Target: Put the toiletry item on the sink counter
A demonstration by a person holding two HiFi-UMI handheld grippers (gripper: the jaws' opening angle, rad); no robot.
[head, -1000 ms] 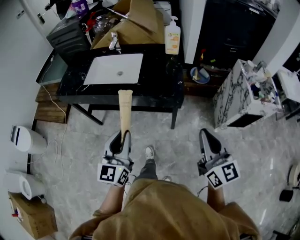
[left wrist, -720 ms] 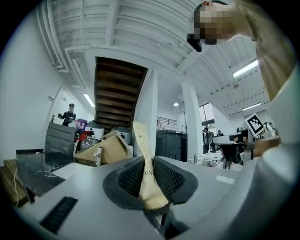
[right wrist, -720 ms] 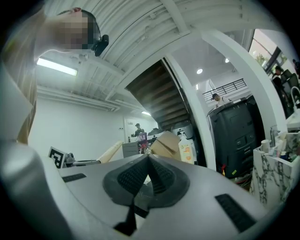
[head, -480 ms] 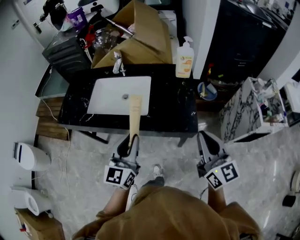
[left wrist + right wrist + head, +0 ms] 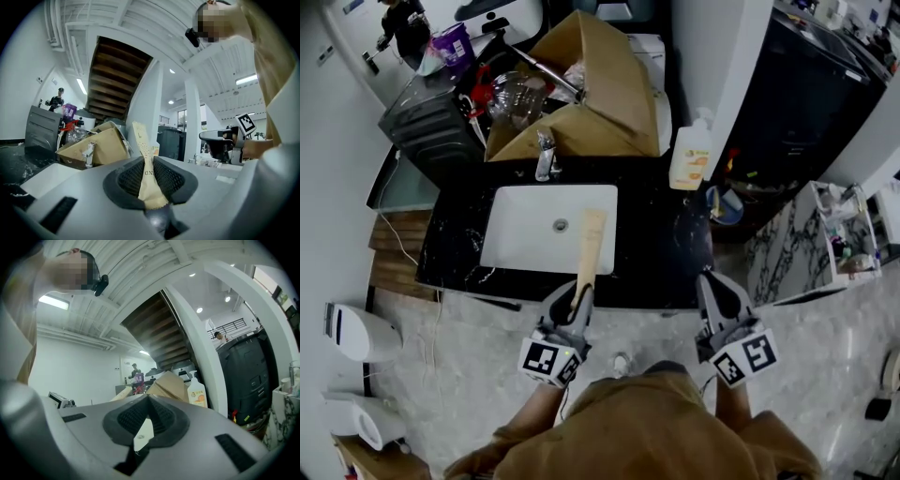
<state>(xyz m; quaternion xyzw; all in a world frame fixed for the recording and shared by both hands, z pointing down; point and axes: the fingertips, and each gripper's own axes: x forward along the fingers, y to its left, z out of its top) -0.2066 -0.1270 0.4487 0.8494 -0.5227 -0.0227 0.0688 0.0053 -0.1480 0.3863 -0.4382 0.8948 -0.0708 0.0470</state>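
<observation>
Tube (image 5: 590,246): one, beige, clamped at its crimped end in left gripper (image 5: 576,298), jaws narrow and pressed on it from both sides. It points to 12 o'clock, held up in the air.

Vs a second ago: the tube tip was over the floor, short of the counter (image 5: 656,248). Now the tip sits over the right edge of the basin (image 5: 525,234) (the person has stepped in, so the counter fills more of the head view). The grip is unchanged.

Right gripper (image 5: 714,286): at 3 o'clock of the left one, jaw tips together, nothing in them.

Counts: one basin, one faucet (image 5: 547,155) at 11 o'clock of the tube, one pump bottle (image 5: 690,155) at 1 o'clock, one cardboard box (image 5: 600,94) at 12 o'clock behind the counter.
</observation>
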